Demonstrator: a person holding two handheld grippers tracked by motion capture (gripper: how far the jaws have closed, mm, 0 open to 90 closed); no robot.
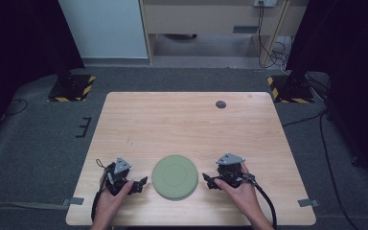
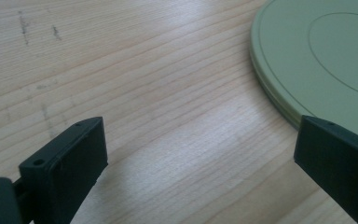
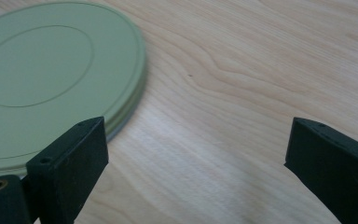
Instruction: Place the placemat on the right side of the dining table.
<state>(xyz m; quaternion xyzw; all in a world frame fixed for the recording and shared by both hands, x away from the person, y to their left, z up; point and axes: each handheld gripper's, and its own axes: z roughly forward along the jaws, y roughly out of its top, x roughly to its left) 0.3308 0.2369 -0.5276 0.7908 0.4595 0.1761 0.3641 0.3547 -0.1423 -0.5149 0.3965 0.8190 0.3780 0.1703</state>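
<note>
A round pale green plate (image 1: 175, 176) lies flat on the wooden table (image 1: 182, 124) near its front edge. My left gripper (image 1: 139, 184) rests just left of it, held in a hand, jaws wide open and empty. My right gripper (image 1: 208, 181) rests just right of it, also open and empty. In the left gripper view the plate (image 2: 321, 60) lies at the upper right, its rim beside the right jaw, with the left gripper (image 2: 200, 149) over bare wood. In the right gripper view the plate (image 3: 51, 79) lies at the left, partly behind the left jaw of the right gripper (image 3: 196, 149).
A small dark round disc (image 1: 221, 104) lies near the table's far right edge. Grey tape tabs (image 1: 75, 201) mark the front corners. Black stands with striped bases (image 1: 72, 88) flank the table on the carpet. Cables trail from both grippers toward the front edge.
</note>
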